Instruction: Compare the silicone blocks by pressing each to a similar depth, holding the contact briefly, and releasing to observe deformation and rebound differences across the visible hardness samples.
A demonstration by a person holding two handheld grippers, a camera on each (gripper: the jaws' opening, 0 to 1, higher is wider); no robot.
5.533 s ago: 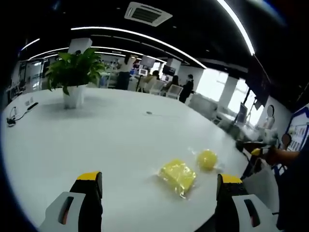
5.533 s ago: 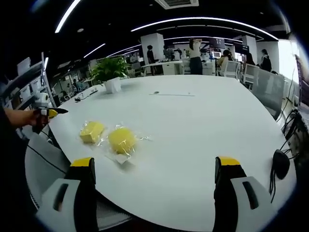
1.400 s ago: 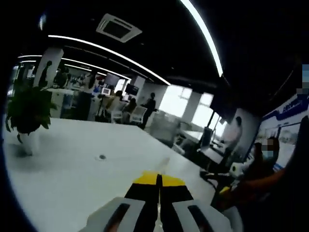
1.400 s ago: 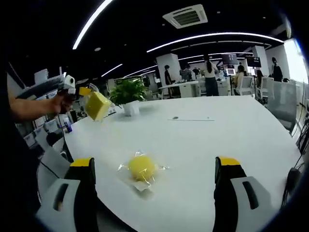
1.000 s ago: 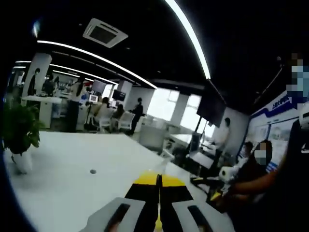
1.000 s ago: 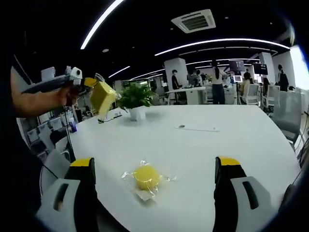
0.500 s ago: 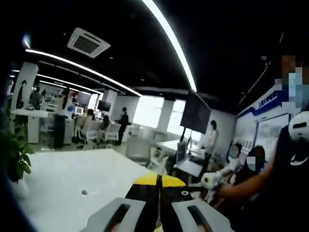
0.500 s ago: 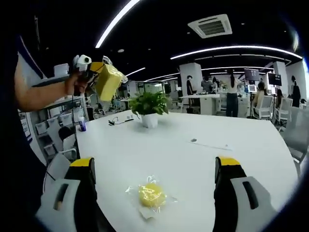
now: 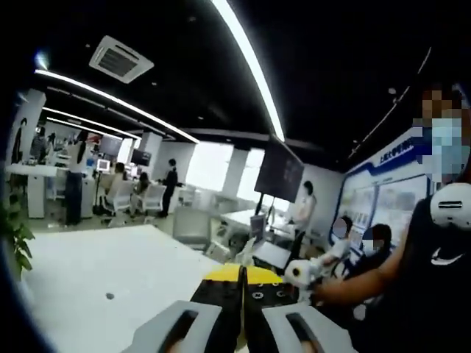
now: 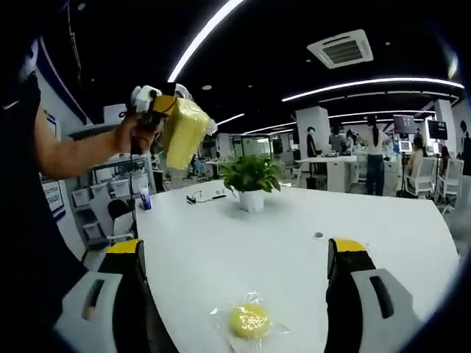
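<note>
Through the left gripper view, the left gripper [image 9: 242, 273] has its jaws pressed together above one white table [image 9: 88, 268]. Through the right gripper view, the right gripper [image 10: 234, 259] is spread wide; one round yellow block [image 10: 249, 321] lies bagged on the table, and one square yellow block [image 10: 183, 133] is pinched aloft by the left gripper.

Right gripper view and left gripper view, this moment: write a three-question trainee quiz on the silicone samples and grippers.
1. True or false: the left gripper holds the bagged yellow block in the air.
2. Where is the round yellow sample? A) on the white table B) in the right gripper C) beside the potted plant
3. Fill in: the right gripper is ____.

Key: 1 true; 2 A; 3 open.
</note>
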